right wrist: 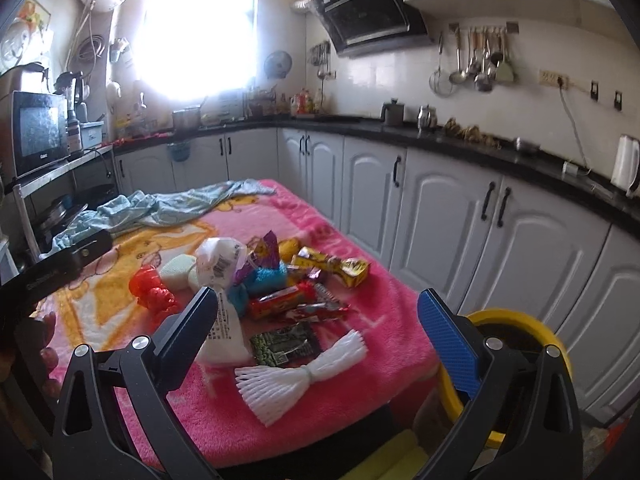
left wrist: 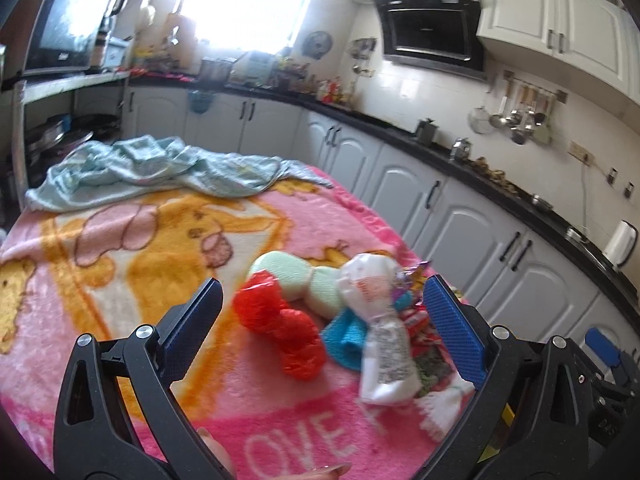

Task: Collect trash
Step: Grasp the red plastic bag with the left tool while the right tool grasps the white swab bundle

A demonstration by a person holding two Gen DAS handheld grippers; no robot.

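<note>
Pink blanket [right wrist: 360, 360] strewn with wrappers [right wrist: 298, 304] — left gripper [left wrist: 324, 312] and right gripper [right wrist: 318, 314] both spread apart, empty.

A fuzzy pink blanket with an orange cartoon print [right wrist: 360, 320] covers the desk, and a crumpled pale blue cloth [left wrist: 152, 168] lies across its far end. Beyond it, a run of grey panelled cabinet doors with black handles [right wrist: 440, 216] stands under a black countertop [right wrist: 460, 148]. A slanted black range hood [right wrist: 368, 8] hangs on the white tiled wall, with a rail of steel ladles and strainers [right wrist: 476, 60] to its right. A white electric kettle [right wrist: 626, 166] stands at the counter's right end (its plug is not visible). A black microwave [right wrist: 38, 130] sits on a metal shelf at left, beside the glaring window [right wrist: 200, 28].
</note>
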